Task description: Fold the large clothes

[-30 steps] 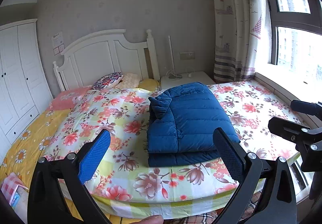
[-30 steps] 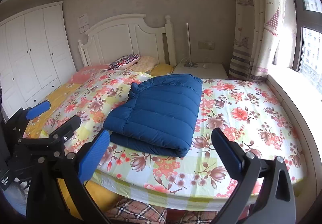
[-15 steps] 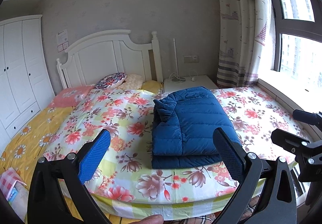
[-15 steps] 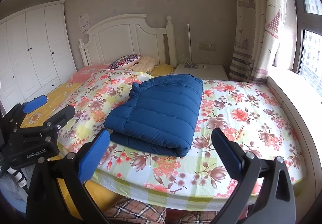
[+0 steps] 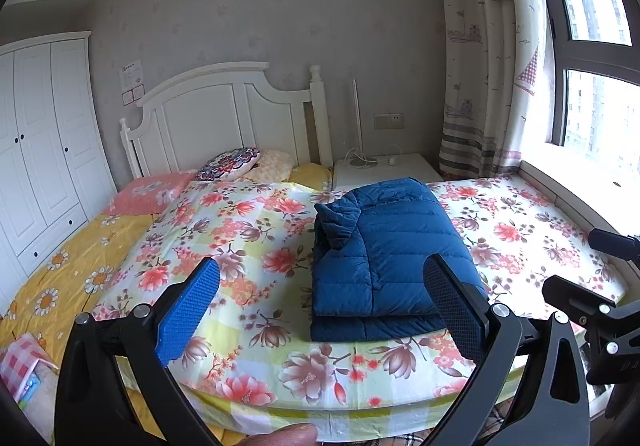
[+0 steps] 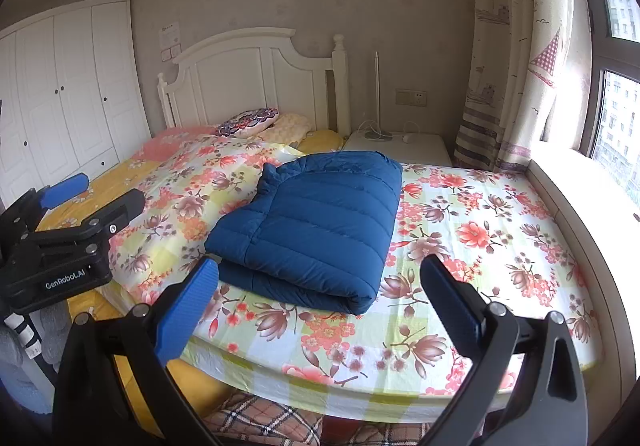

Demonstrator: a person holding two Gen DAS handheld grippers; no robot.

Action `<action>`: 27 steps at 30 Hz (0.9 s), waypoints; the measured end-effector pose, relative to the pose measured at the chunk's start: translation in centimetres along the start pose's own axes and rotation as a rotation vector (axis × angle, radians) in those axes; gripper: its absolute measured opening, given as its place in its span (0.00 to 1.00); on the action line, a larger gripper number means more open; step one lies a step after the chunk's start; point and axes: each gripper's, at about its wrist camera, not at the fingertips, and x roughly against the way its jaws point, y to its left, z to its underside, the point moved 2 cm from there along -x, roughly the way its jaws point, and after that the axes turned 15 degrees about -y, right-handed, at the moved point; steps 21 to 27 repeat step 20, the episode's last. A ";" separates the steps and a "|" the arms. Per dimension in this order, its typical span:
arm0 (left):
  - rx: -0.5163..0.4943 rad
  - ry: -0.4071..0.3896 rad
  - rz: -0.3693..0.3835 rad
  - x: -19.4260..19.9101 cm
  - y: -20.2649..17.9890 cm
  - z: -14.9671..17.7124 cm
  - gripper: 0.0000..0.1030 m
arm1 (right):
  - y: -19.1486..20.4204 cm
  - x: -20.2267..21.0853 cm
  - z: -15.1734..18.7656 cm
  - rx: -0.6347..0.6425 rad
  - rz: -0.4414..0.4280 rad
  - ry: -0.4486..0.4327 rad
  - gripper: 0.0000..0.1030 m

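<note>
So the bed (image 5: 248, 230) takes up most of both views, covered by a floral sheet (image 6: 472, 246) with a yellow daisy sheet (image 5: 72, 286) showing on the left side. White headboard (image 5: 208, 117) at the far end, white wardrobe (image 5: 44, 149) on the left wall, curtain (image 6: 508, 57) and window (image 5: 596, 85) on the right. A few pillows (image 5: 232, 165) are piled at the far end by the headboard, and a white nightstand (image 6: 400, 145) sits just beside the bed, between it and the curtain.

The blue puffer jacket (image 5: 384, 258) is lying folded into a neat thick rectangle on the floral sheet, roughly mid-bed and toward the near edge, with its collar bunched up at the far-left corner.

Both grippers are held off the near edge of the bed, level and pointing at the jacket, touching nothing. The left gripper (image 5: 320, 310) has its fingers spread wide apart with nothing between them; same deal for the right gripper (image 6: 320, 306), spread wide and empty. In the right wrist view you can see the left one out at the left side; in the left wrist view the right one pokes in at the right side.

A fingertip (image 5: 288, 436) peeks in at the bottom of the left wrist view.
</note>
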 end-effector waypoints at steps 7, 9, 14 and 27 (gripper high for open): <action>0.014 -0.003 0.014 -1.2 -0.4 0.2 0.95 | 0.0 -0.8 0.5 0.023 -0.001 0.018 0.97; 0.029 -0.005 0.036 -2.1 -0.5 0.3 0.95 | 0.0 -1.3 0.8 0.032 -0.001 0.022 0.97; 0.031 -0.020 0.028 -5.6 -1.4 0.6 0.95 | -1.3 -4.0 1.4 0.026 0.005 0.046 0.97; 0.118 0.171 0.044 -15.0 2.2 2.7 0.95 | -5.0 -10.0 1.8 -0.037 -0.003 0.103 0.97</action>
